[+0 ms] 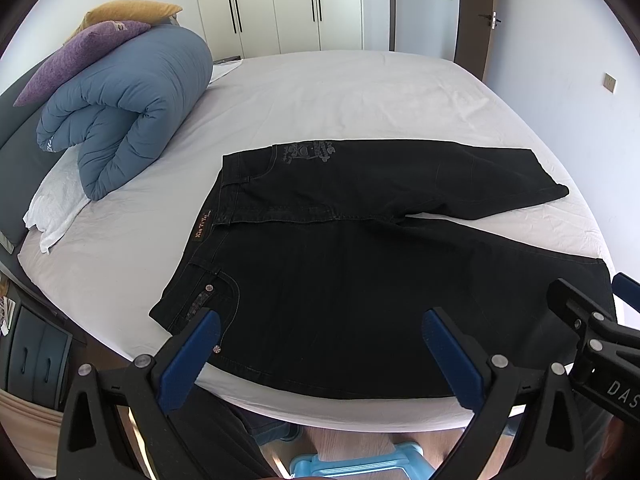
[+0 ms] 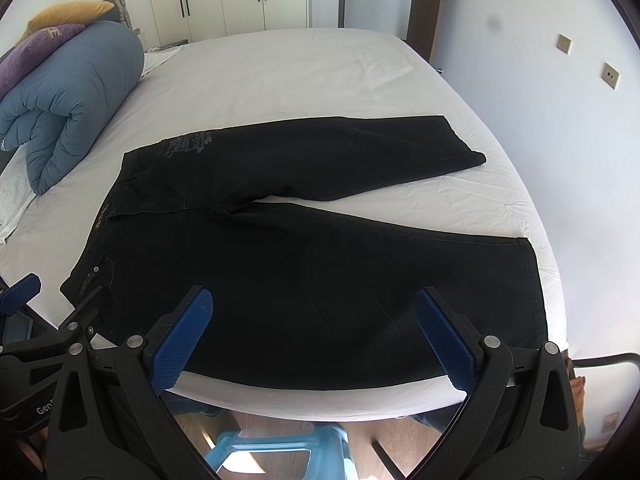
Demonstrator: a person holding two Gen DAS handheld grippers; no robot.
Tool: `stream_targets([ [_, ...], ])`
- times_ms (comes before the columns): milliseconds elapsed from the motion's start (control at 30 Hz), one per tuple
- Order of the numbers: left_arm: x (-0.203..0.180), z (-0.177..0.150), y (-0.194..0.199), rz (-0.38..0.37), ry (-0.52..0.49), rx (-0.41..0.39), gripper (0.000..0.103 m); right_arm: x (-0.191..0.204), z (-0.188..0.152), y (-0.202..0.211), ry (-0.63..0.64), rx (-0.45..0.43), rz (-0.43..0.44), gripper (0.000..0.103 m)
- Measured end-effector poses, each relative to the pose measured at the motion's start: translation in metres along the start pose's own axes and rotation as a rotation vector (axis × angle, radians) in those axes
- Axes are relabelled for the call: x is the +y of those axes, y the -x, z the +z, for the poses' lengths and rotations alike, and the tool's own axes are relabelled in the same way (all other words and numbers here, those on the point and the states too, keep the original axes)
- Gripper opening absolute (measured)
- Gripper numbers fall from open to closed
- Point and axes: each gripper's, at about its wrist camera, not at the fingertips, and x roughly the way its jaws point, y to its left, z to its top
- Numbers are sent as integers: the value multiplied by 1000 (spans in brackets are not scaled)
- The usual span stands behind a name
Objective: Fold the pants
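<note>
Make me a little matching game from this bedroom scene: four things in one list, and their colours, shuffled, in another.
Things:
1. pants
2. rolled duvet
3. stool
4. top pillow

Colours:
A. mustard yellow
B. black
C. light blue
D. slate blue

Pairs: 1-B, 2-D, 3-C, 4-A.

The pants lie spread flat on the white bed; the stool stands on the floor below its near edge.
</note>
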Motion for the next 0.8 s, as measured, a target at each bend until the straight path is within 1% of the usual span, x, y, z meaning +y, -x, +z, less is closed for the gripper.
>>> stream_targets([
  [800,2,-7,-2,2,-1,5,103,3,-4,-2,0,5,1,103],
])
